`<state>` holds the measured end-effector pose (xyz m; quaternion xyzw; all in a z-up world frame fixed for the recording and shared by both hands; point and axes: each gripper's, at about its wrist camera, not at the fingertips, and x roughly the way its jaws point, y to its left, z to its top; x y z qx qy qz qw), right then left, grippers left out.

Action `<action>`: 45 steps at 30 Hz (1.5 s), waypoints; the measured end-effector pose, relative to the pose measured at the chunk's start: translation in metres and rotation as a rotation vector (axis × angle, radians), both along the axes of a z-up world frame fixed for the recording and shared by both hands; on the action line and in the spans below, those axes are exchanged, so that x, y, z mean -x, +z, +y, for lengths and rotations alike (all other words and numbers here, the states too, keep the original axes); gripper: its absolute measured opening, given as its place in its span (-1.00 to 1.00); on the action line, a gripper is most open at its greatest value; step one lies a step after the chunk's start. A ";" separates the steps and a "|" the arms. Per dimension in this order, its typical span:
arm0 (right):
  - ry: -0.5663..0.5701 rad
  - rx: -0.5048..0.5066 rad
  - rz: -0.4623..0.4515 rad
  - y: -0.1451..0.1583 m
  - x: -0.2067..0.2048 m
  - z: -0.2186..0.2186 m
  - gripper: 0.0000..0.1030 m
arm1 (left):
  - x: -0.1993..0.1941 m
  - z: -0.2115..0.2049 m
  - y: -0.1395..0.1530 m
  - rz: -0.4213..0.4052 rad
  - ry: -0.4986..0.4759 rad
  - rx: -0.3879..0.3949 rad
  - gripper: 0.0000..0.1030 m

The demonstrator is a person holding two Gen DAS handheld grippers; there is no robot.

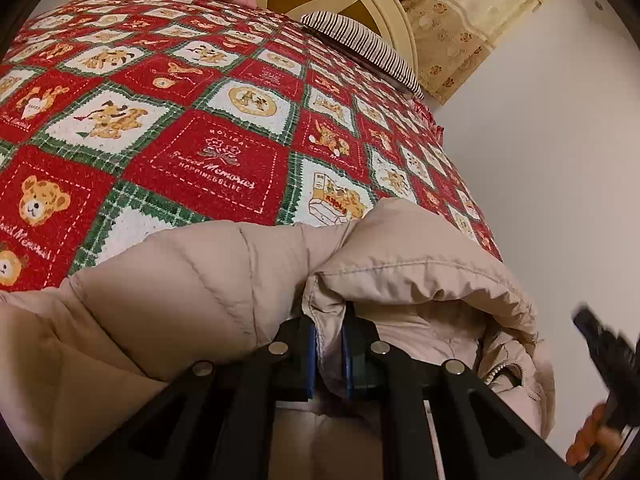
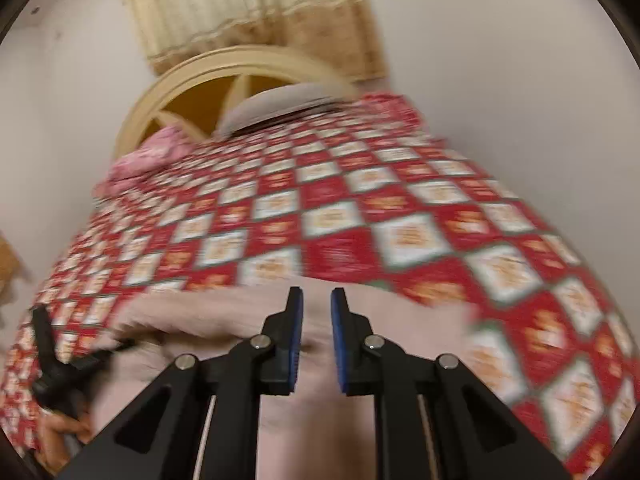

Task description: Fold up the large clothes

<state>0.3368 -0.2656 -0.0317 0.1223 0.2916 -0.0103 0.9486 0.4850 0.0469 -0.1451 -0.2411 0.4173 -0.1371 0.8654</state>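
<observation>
Beige and puffy, the quilted down jacket (image 1: pixel 208 292) lies in the lower half of the left wrist frame, bunched at the near edge of the bed (image 1: pixel 224 168) with its red, white and green bear blanket. The left gripper (image 1: pixel 330 350) has its fingers pinching a stitched hem of the jacket, which humps up around them. In the blurred right wrist view the right gripper (image 2: pixel 316 344) hangs over the jacket with its fingers a little apart and nothing between them, as far as the smear allows. Judging by the loose, uneven heap, folding looks barely begun: no flat fold shows, and smoothing, sleeves and halving all appear left to do.
</observation>
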 end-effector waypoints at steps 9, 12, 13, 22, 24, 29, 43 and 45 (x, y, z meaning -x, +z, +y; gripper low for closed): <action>0.350 0.267 0.246 -0.091 -0.096 0.107 -0.43 | 0.032 0.020 0.034 0.063 -0.010 0.021 -0.77; 0.353 0.236 0.232 -0.095 -0.093 0.100 -0.43 | 0.048 0.017 0.075 -0.074 -0.008 -0.046 -0.77; 0.352 0.233 0.227 -0.095 -0.094 0.100 -0.43 | 0.049 0.011 0.088 -0.122 -0.021 -0.046 -0.77; 0.343 0.242 0.194 -0.092 -0.088 0.103 -0.42 | -0.021 -0.097 0.054 0.001 -0.149 -0.150 -0.77; 0.344 0.217 0.185 -0.092 -0.088 0.099 -0.42 | -0.017 -0.086 0.022 0.010 -0.121 -0.069 -0.77; 0.363 0.129 0.156 -0.090 -0.087 0.090 -0.42 | -0.018 -0.068 -0.001 0.058 -0.076 0.044 -0.95; 0.303 0.106 0.184 -0.094 -0.097 0.083 -0.49 | -0.021 -0.080 -0.004 0.028 -0.082 -0.063 -0.95; 0.301 0.113 0.192 -0.096 -0.097 0.083 -0.48 | -0.022 -0.082 -0.003 0.027 -0.082 -0.075 -0.95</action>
